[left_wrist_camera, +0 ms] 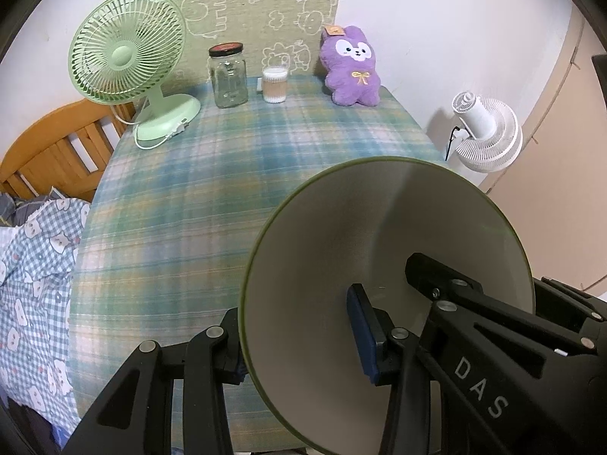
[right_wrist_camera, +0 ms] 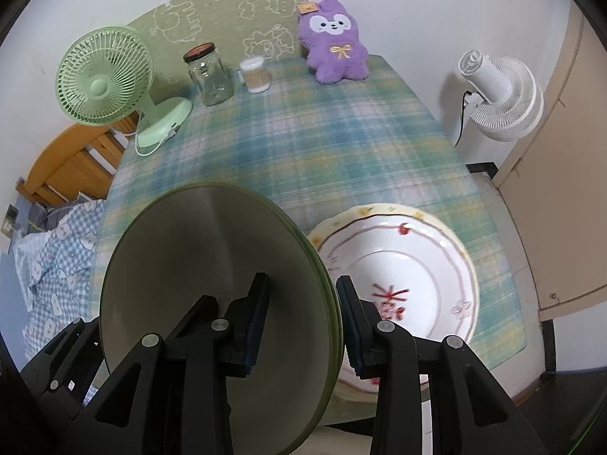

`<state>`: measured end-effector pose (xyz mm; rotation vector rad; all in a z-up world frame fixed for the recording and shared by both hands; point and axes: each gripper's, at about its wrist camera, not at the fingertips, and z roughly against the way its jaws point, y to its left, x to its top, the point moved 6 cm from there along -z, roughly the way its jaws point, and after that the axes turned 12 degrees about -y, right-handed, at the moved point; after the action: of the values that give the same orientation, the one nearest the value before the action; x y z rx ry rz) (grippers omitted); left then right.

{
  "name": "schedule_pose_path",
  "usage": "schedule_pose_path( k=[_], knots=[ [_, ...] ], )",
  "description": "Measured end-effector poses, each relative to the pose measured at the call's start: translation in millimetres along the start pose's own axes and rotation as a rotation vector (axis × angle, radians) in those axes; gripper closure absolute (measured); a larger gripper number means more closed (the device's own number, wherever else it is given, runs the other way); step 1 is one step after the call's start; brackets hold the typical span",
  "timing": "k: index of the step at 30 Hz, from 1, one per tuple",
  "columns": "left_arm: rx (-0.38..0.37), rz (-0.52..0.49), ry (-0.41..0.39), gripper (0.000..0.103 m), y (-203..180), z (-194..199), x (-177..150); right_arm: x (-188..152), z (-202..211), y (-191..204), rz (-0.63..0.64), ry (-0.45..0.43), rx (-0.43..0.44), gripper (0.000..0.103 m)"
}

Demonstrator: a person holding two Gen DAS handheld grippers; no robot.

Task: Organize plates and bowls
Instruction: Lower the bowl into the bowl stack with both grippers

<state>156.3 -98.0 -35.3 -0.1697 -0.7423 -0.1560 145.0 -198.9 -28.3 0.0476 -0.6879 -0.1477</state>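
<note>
Two hand-held grippers share one load above a plaid-covered table (left_wrist_camera: 242,174): a green-rimmed grey plate (left_wrist_camera: 379,265), lifted clear of the cloth and tilted steeply on edge. The left gripper (left_wrist_camera: 303,345) pinches its rim at about 7 o'clock in that gripper's own view, one pad on the grey face and the other behind it. The right gripper (right_wrist_camera: 303,318) clamps the rim on the other side, its fingers closed either side of what looks like two or three stacked green edges; the exact count cannot be told.

The relation that matters, by my reading, is between this plate and the stack it seems bound for. In the right wrist view a white dish (right_wrist_camera: 402,284) painted with red motifs sits inside a cream plate with a yellow-flowered rim (right_wrist_camera: 383,210), both resting on the table at about 3 o'clock from the right gripper's fingertips, just beside and below the plate's edge. The right hand is the nearer of the two. The plate's face stands near upright, so it would need laying flat before it could go on top.

Count: one raised green-rimmed set, two dishes nested on the table. At 12 o'clock along the far edge stand one green desk fan (left_wrist_camera: 125,57), one glass jar (left_wrist_camera: 227,76), one tub of cotton swabs (left_wrist_camera: 275,85) and one purple plush toy (left_wrist_camera: 351,68); one white fan (left_wrist_camera: 485,132) stands off the table.
</note>
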Motion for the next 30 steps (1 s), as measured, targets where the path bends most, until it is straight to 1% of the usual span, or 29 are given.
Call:
schedule_pose_path(
  k=[9,17,30],
  knots=[
    [0.014,0.033,0.021,0.059,-41,-16,0,7,-9,-45,0.019,0.027,0.010,0.063],
    [0.026,0.061,0.056,0.059,-72,-34,-8,6,-25,-81,0.037,0.069,0.017,0.063],
    [0.058,0.098,0.139,0.059,-94,-63,-29,-8,-54,-110,0.058,0.158,0.039,0.064]
  ],
)
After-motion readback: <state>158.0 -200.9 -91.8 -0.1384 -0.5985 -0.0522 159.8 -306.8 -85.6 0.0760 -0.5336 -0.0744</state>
